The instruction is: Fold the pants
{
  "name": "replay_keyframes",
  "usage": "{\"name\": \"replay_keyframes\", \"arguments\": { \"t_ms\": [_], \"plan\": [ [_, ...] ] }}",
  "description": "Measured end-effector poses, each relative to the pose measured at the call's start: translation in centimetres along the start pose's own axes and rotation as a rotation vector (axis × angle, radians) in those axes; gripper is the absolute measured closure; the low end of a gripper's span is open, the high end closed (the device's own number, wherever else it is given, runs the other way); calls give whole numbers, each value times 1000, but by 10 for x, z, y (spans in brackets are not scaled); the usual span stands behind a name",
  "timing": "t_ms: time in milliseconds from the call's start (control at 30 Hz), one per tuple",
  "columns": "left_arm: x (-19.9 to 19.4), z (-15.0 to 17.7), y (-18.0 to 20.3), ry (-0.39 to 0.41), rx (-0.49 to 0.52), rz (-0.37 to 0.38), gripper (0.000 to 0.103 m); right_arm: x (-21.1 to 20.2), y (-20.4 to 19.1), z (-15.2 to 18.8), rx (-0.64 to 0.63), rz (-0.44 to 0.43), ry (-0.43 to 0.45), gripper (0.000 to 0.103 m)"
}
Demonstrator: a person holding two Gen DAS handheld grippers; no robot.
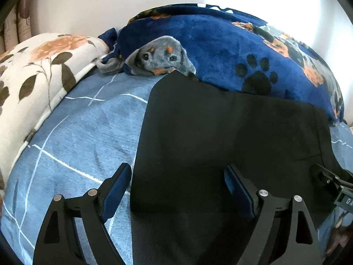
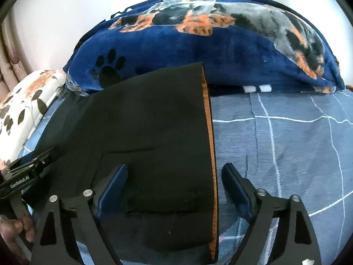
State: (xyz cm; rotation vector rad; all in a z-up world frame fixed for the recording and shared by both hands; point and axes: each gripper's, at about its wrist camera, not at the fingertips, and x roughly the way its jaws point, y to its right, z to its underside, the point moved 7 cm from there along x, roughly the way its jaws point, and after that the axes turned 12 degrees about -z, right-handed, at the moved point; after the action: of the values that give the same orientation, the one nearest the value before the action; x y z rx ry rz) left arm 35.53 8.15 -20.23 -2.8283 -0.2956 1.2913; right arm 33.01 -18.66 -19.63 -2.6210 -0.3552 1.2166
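Floral pillow (image 1: 33, 70): it is sitting at the far left of the bed, well apart from my work.
Bedsheet (image 1: 77, 132): blue with pale grid lines, it is bearing everything and is showing bare on both sides of the garment.
Left gripper (image 1: 176, 190): I am holding its jaws wide apart; the left pad is hanging over bare sheet, the right pad over black cloth, and neither is pressing on anything.
Pants (image 1: 220, 132): black, they are lying flat on the sheet between my two tools, their far edge touching the dog-print blanket (image 1: 220, 44).
Fold so far: I am judging that the legs are already laid over one another, since the cloth is showing as one smooth panel with a straight left edge.
Waistband (image 2: 210, 154): its orange lining is peeking along the right edge.
Right gripper (image 2: 174, 187): I am keeping these jaws spread too, straddling that edge without pinching it.
Remaining: I am judging a further crosswise fold is still due.
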Motion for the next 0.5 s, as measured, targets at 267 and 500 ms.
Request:
{"name": "replay_keyframes", "arguments": {
  "t_ms": [267, 500],
  "plan": [
    [-1, 0, 0, 8, 9, -31, 12, 3, -1, -1, -6, 43, -6, 11],
    [-2, -1, 0, 15, 16, -56, 10, 4, -1, -2, -10, 50, -6, 10]
  ]
}}
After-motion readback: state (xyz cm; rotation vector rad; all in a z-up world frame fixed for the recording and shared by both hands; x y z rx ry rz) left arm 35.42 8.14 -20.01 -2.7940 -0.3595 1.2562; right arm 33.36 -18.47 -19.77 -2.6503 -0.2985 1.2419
